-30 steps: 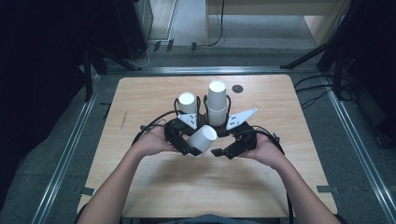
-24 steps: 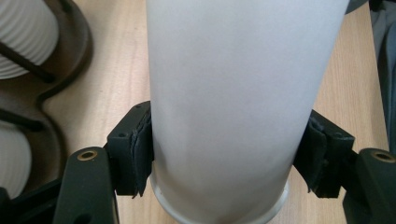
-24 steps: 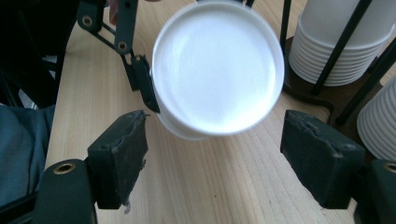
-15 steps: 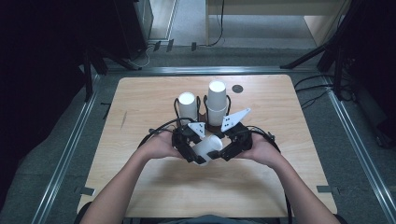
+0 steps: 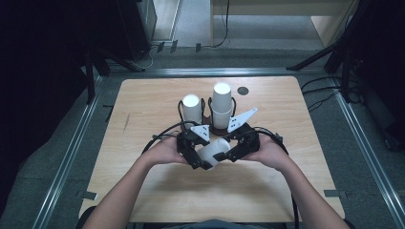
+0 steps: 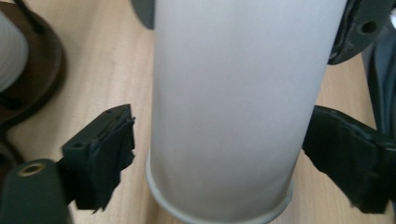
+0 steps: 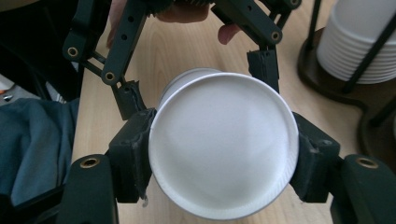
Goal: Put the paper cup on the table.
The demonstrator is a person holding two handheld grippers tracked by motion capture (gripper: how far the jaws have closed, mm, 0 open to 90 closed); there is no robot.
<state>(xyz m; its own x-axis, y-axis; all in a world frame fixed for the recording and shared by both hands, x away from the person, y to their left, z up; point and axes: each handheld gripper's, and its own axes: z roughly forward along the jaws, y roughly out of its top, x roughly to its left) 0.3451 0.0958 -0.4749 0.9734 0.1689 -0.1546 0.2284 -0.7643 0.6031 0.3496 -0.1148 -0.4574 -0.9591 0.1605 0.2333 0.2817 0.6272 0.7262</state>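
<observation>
As the right claw [image 7: 223, 154] closes on the paper cup [image 7: 223, 149], left claw [image 6: 224, 154] just opened, clear of it.

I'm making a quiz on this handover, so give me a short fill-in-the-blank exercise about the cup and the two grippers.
1. The white paper cup is held between the two ____.
2. The right gripper has its fingers pressed on the cup's ____ end.
3. The left gripper has its fingers standing ____ of the cup's sides.
4. Behind the hands, two cup stacks stand in dark ____.

Missing words: grippers; closed; clear; holders
</observation>
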